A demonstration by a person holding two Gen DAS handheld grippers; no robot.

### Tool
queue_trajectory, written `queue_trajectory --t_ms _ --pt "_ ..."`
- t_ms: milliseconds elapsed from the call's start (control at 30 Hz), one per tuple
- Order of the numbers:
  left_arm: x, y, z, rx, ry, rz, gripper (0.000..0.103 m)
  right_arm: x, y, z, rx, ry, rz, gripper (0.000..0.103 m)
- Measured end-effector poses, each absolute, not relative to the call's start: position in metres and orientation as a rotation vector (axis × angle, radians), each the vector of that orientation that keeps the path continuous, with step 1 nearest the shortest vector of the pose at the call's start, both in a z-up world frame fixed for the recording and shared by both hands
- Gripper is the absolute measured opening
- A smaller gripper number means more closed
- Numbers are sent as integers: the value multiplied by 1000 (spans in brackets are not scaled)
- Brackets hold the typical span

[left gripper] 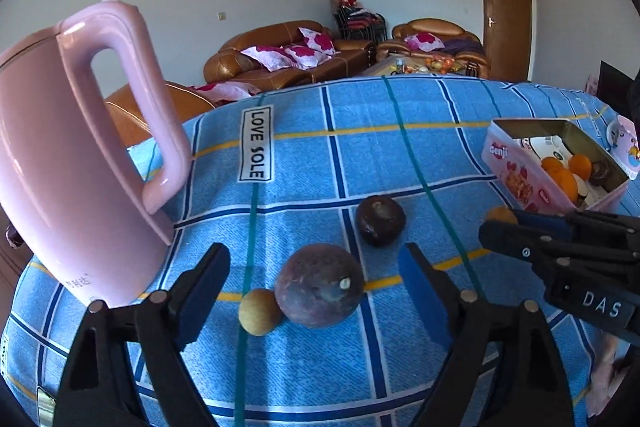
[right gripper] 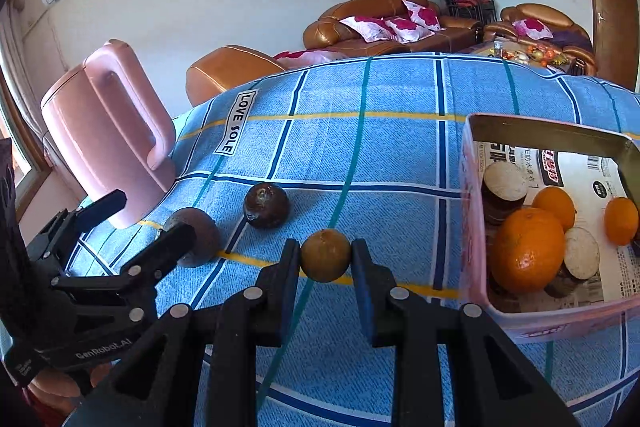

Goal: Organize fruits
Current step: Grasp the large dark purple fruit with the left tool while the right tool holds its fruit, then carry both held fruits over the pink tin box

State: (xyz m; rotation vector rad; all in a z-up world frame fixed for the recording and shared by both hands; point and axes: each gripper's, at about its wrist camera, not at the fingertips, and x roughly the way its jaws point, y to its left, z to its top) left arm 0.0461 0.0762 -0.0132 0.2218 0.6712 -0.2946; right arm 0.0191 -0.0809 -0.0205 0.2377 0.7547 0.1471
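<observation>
Right gripper (right gripper: 325,259) clenched on small brown fruit (right gripper: 325,255), tin (right gripper: 472,211) just rightward; left gripper (left gripper: 316,279) released, straddling purple fruit (left gripper: 319,285).

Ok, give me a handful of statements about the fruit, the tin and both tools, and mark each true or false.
1. The right tool is clamped on a small brown fruit. True.
2. The left tool grips the large purple fruit. False: its jaws stand open either side of it.
3. The pink tin holds oranges. True.
4. The pink kettle lies on its side. False: it stands upright on the blue checked cloth.
5. A dark round fruit lies loose on the cloth. True.
</observation>
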Motion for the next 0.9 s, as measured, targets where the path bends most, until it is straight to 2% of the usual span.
queue_trajectory --t_ms 33,133,400,433,600,800,900 --pt "49 75 -15 220 690 -292 86 20 -81 -21 241 757 150 28" --pt "58 75 -24 216 755 -286 72 19 -79 -21 240 754 157 28" --pt "64 63 -34 265 811 -280 68 17 -72 -21 215 751 174 28" --pt "63 63 -34 268 808 -280 53 16 -72 -21 214 750 174 28" --pt "63 73 -31 214 801 -284 53 10 -73 -15 193 705 152 28" --pt "45 104 -9 -29 646 -312 53 -8 -66 6 68 545 70 28" --pt "42 105 -4 -50 609 -292 53 -16 -62 14 10 475 23 28"
